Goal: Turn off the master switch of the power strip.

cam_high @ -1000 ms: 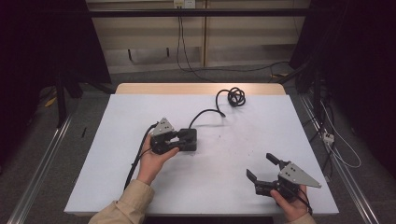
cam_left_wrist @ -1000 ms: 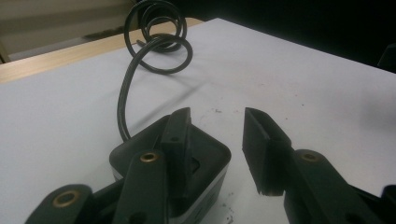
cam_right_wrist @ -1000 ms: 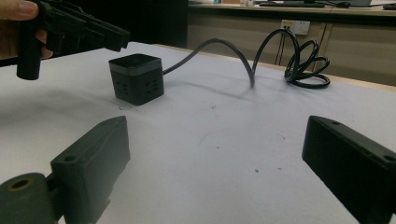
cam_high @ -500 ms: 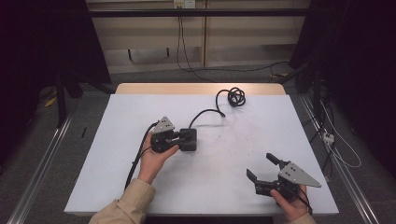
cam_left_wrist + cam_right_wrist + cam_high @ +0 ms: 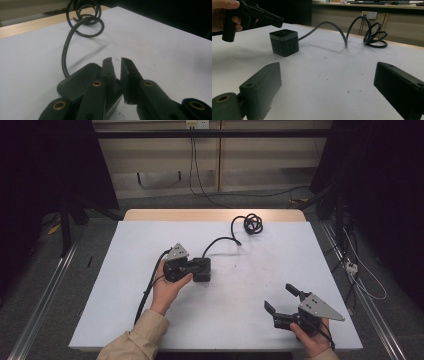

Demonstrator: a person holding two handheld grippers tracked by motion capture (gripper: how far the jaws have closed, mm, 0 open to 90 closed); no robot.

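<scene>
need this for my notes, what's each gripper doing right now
left gripper: jaws have just been closing, now nearly together above the black socket cube, nothing between them.
right gripper: open, holding nothing.

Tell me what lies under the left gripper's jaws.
Under the left gripper, whose jaws have just been closing with nothing between them, sits a black cube-shaped power block on the white table, its cable trailing away. The block's top beneath the jaws is covered.
</scene>
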